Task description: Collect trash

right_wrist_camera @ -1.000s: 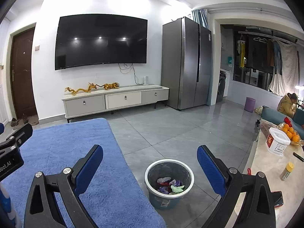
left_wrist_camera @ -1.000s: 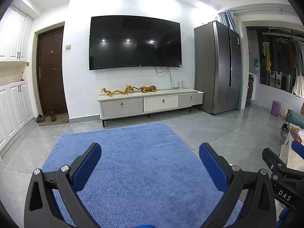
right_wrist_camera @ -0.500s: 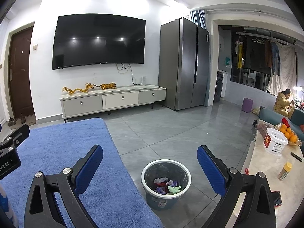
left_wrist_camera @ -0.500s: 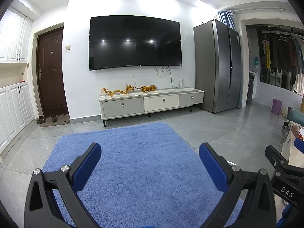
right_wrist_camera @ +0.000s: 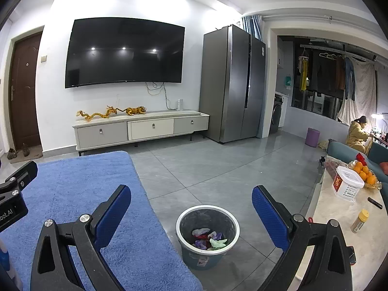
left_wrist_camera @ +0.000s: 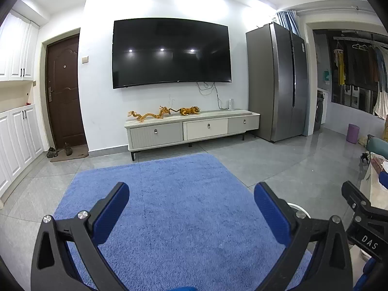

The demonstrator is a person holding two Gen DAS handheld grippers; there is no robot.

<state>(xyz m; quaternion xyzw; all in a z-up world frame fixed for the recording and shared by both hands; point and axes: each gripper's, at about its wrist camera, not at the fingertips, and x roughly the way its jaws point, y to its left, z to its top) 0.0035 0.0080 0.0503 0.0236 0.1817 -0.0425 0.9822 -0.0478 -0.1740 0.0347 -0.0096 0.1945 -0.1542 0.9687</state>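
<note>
Both grippers gape wide and hold nothing. Right gripper looks down on the round grey waste bin with a white rim, crumpled coloured scraps inside, standing on grey tile just beside the blue shag rug. Left gripper hangs over the rug; the right is nearer the bin.

Black frames, blue-padded jaws, silver screws

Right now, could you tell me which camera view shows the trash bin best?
The right wrist view: the trash bin sits whole between the open fingers, crumpled scraps inside. The left wrist view shows only a sliver of its white rim behind the finger.
</note>
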